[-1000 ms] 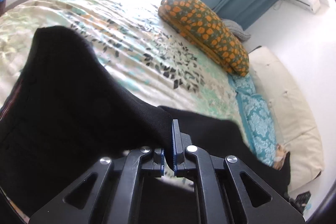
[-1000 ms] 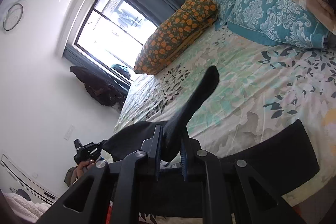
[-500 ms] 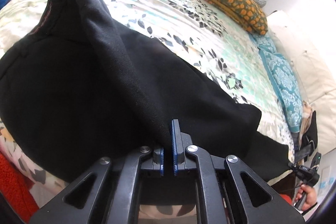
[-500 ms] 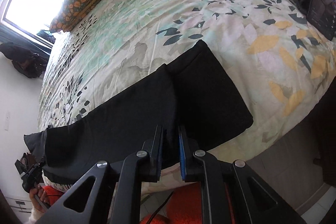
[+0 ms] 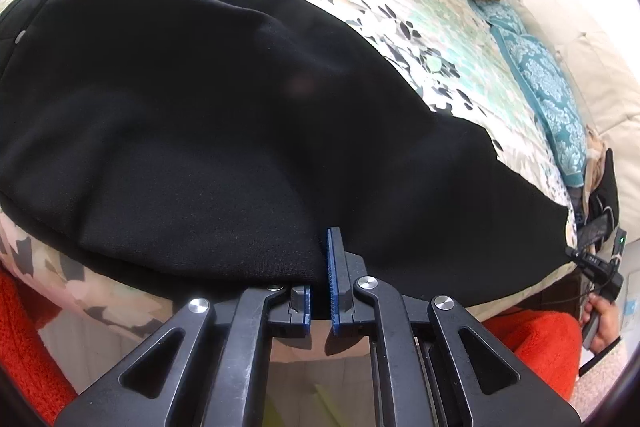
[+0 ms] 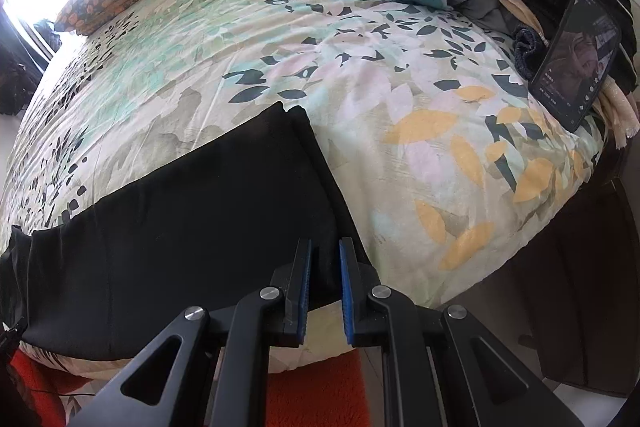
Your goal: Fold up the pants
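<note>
The black pants (image 5: pixel 224 115) lie along the near edge of the bed (image 6: pixel 320 75), one leg laid over the other lengthwise: first fold judged done. The left hand-held gripper (image 5: pixel 320 267) is clamped on the fabric edge at the waist end. The right hand-held gripper (image 6: pixel 324 283) pinches the hem end, jaws nearly closed. Crosswise folds remain.

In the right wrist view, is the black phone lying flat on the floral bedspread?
No, the black phone stands tilted, propped against piled clothes at the floral bedspread's edge.
</note>
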Demonstrator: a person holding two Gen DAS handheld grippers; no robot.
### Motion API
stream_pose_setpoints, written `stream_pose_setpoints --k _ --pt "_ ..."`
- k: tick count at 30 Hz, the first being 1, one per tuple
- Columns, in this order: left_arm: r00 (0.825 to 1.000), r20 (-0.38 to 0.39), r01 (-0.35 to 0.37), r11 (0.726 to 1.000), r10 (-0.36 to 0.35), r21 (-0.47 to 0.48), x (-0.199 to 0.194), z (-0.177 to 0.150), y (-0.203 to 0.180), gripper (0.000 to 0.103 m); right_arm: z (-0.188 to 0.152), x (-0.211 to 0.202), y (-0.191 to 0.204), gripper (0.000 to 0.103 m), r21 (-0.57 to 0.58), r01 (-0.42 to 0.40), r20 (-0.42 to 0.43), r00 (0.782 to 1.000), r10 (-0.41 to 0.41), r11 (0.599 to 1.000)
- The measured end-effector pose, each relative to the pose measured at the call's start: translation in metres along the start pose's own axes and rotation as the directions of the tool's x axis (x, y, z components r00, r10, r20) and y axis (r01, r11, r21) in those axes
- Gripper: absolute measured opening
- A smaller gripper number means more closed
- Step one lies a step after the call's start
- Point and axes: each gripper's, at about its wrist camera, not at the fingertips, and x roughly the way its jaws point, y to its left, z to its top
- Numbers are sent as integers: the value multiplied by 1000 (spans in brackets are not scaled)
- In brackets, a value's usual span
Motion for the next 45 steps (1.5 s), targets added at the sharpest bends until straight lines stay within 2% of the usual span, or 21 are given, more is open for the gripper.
stream_pose_setpoints --k 8,11,14,15,16,17,19,22,25,27,29,31,32,33,34,35,37,39,41,43,45 --pt "999 -33 -25 999 27 34 1 -16 5 7 0 5 10 13 -34 75 -2 997 -75 997" --pt "998 -39 -39 998 42 56 3 -15 6 13 1 8 10 16 -33 115 -7 993 -116 993" --pt "997 -64 -42 996 47 82 2 -17 6 38 3 9 -3 43 30 120 -27 992 -120 992" --pt "996 -73 -39 995 46 97 -2 -19 6 50 2 7 -8 66 52 119 -27 993 -117 992" --pt "995 -78 -45 993 54 111 -8 -21 7 54 1 2 -11 83 66 132 -10 991 -132 989" --pt "995 -79 -52 991 62 120 -16 -23 9 62 0 -8 -11 83 69 156 23 987 -158 985" --pt "996 -70 -41 993 49 108 -34 -26 17 64 -3 -31 -2 83 41 194 95 976 -197 980" --pt "999 41 -25 997 22 76 -64 -14 32 64 -7 -57 40 83 -43 114 165 981 -105 993" --pt "988 147 -51 995 39 81 -73 14 44 65 -13 -59 119 83 -165 -137 111 982 156 977" --pt "985 159 -83 993 69 83 -64 32 54 65 -24 -47 188 83 -227 -354 -9 932 361 907" --pt "978 159 -147 988 137 49 -54 42 71 65 -39 -30 260 83 -244 -539 -145 842 519 806" --pt "973 121 -195 981 196 -17 -40 44 94 65 -59 -4 328 83 -213 -678 -293 731 616 704" --pt "976 88 -195 979 199 -58 -33 42 107 64 -69 11 357 83 -189 -711 -343 694 633 677" --pt "980 89 -169 983 176 -75 -32 40 114 63 -74 27 381 83 -177 -720 -376 679 630 671" --pt "979 95 -172 983 178 -67 -35 38 116 61 -77 44 399 83 -178 -707 -397 688 607 685" --pt "975 80 -203 978 206 -40 -38 35 116 61 -75 57 410 82 -196 -669 -382 726 572 717" --pt "965 85 -250 968 248 15 -44 25 110 61 -54 64 410 66 -181 -621 -266 777 570 763" --pt "955 106 -281 959 277 21 -55 15 106 61 -33 59 401 65 -122 -562 -179 823 538 818" --pt "957 131 -262 965 260 -3 -69 15 104 62 -19 40 407 67 -191 -486 -125 874 470 853" --pt "954 201 -224 974 222 -14 -85 28 108 66 -15 22 430 72 -295 -511 -152 859 488 807" --pt "926 279 -258 966 254 -23 -100 51 119 75 -22 11 464 72 -350 -573 -224 819 528 741"
